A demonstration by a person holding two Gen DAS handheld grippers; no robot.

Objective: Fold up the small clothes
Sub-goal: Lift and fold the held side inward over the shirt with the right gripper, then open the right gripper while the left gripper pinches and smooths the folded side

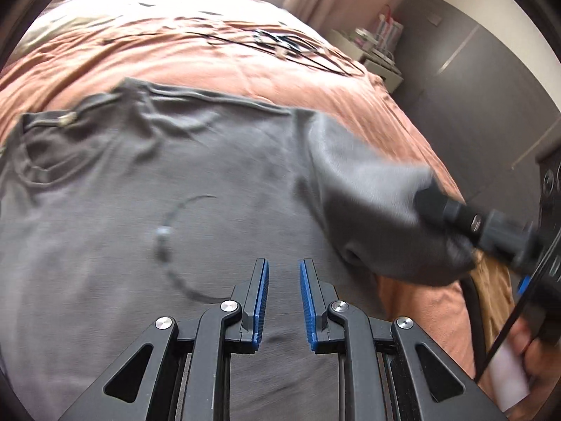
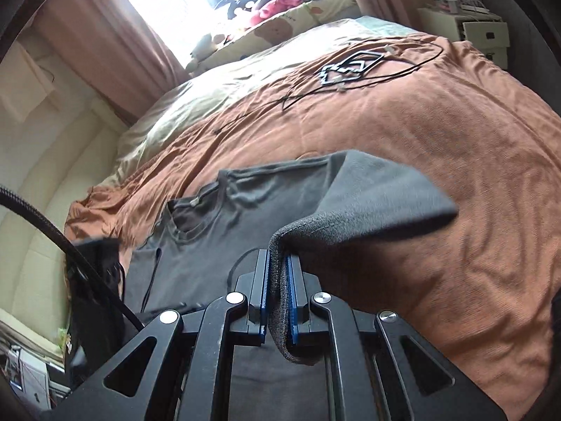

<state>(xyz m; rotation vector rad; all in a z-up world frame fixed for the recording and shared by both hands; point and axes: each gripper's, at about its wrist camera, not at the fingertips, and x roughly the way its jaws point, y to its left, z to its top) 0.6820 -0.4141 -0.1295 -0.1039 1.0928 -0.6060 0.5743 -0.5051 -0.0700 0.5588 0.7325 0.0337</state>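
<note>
A grey T-shirt (image 1: 140, 189) lies spread on the orange bedspread (image 1: 217, 70), neckline at the left, with a thin curved print on its chest. My left gripper (image 1: 284, 266) hovers open over the shirt's lower middle, nothing between its blue pads. The right gripper (image 1: 431, 196) comes in from the right, shut on the shirt's sleeve (image 1: 368, 189), which is lifted off the bed. In the right wrist view my right gripper (image 2: 278, 263) pinches a fold of that grey sleeve (image 2: 368, 193), and the rest of the T-shirt (image 2: 210, 231) lies flat beyond.
A black cable and a black wire frame (image 2: 350, 65) lie farther up the bedspread (image 2: 455, 140). Pillows and soft toys (image 2: 273, 7) sit by the window. A white bedside unit (image 2: 480, 31) stands at the bed's far corner. A hand (image 1: 536, 361) holds the right gripper.
</note>
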